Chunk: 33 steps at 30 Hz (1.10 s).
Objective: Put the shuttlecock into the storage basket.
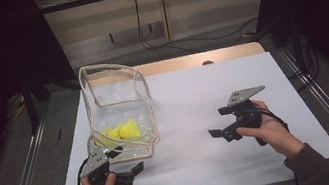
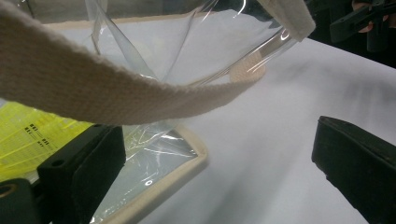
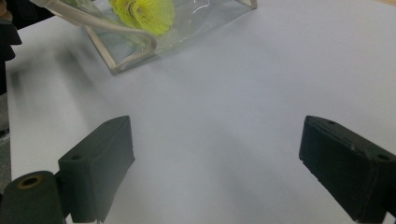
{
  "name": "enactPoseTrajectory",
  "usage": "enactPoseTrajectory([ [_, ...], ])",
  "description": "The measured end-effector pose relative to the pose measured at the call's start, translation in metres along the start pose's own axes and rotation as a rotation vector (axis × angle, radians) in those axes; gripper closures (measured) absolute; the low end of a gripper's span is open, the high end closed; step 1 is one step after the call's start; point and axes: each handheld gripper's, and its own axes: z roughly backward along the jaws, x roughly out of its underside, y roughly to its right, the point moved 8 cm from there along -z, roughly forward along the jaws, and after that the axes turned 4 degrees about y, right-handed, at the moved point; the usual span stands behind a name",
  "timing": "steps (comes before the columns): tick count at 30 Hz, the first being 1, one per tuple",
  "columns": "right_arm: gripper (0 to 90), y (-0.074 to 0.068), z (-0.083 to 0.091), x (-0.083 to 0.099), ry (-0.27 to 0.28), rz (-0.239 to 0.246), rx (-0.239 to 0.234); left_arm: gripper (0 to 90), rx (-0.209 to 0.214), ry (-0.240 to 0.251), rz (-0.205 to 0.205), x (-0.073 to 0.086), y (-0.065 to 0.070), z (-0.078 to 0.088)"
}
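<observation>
I have the clear plastic bag with cream fabric trim standing left of centre in the high view, with yellow mesh shuttlecocks lying at its bottom. My left gripper sits at the lower left, jaws spread and holding nothing, one jaw against the bag's near lower edge. In the left gripper view the cream webbing strap sags across the upper half of the frame, above the gap. I judge the step is to take that strap: I'd lift, centre it between the jaws, then close squarely. My right gripper, right of centre, is released and well apart on the white table sheet.
</observation>
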Motion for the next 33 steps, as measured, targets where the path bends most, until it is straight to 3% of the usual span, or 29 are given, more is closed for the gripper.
enactPoseTrajectory([
  [33, 9.4, 0.016, 0.025, 0.047, -0.008, -0.020, 0.053, 2.8, 0.002, -0.003, 0.002, 0.000, 0.001, -0.002],
])
